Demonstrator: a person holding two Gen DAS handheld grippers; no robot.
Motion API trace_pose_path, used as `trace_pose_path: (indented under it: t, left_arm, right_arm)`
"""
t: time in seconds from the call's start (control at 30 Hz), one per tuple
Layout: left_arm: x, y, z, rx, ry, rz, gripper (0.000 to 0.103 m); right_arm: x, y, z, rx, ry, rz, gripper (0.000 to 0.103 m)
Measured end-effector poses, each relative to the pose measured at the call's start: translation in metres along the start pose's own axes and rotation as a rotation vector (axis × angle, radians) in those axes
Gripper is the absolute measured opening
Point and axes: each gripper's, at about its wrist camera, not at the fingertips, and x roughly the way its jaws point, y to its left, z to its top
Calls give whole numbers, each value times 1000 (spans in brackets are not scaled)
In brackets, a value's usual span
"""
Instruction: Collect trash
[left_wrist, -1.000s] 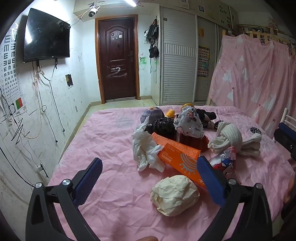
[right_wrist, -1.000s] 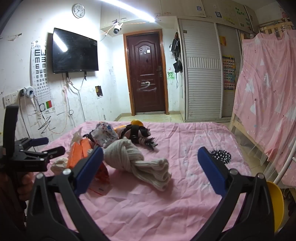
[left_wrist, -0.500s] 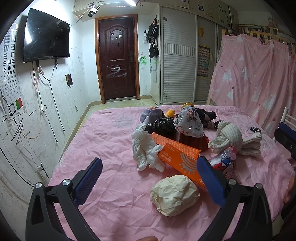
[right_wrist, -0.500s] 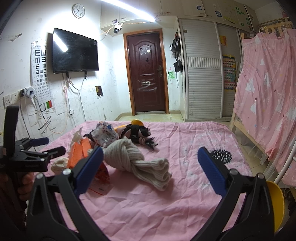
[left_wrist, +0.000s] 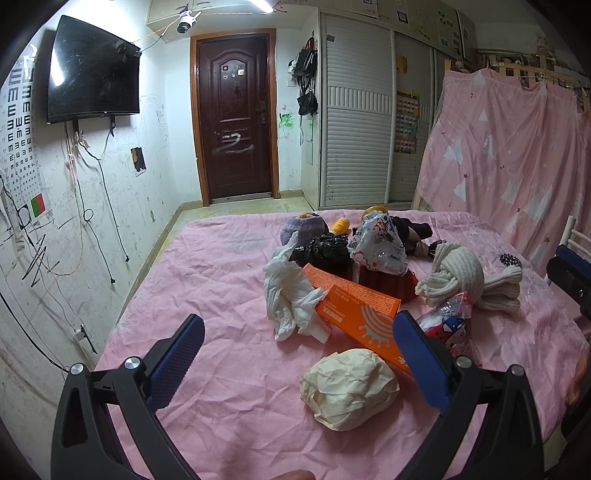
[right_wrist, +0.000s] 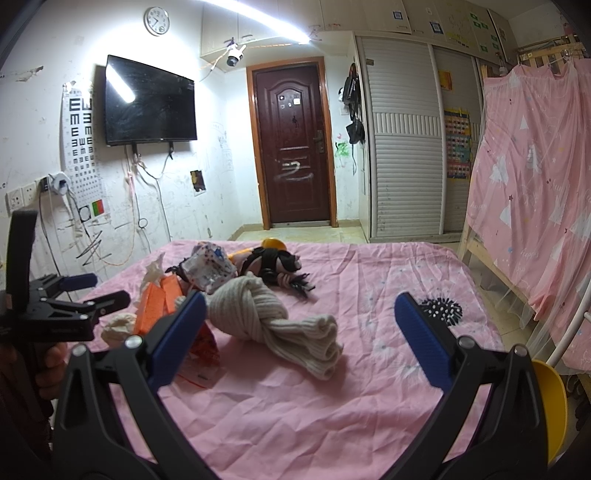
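Nothing has shifted in the last second: both the left tool (left_wrist: 295, 363) and right tool (right_wrist: 297, 332) hover wide open and empty, the crumpled cream paper ball (left_wrist: 349, 389) lying uncollected on the pink bed (left_wrist: 221, 280) just ahead of the left tool.

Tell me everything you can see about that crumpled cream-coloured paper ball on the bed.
The crumpled paper ball is cream-coloured, looks like wadded paper or tissue, creased all over and roughly rounded. It lies loose on the pink bedsheet, nearest the left gripper, whose open fingers are apart from it. Just behind it is the orange box; whether they touch cannot be told. In the right wrist view only a part of it shows beside that box.
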Motion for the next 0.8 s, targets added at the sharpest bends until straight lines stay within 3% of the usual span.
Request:
trace_pose_path:
  t: [0.8]
  left_arm:
    - [-1,1,0,0,2,1,94]
  right_arm:
    - [0,0,0,-1,1,1,99]
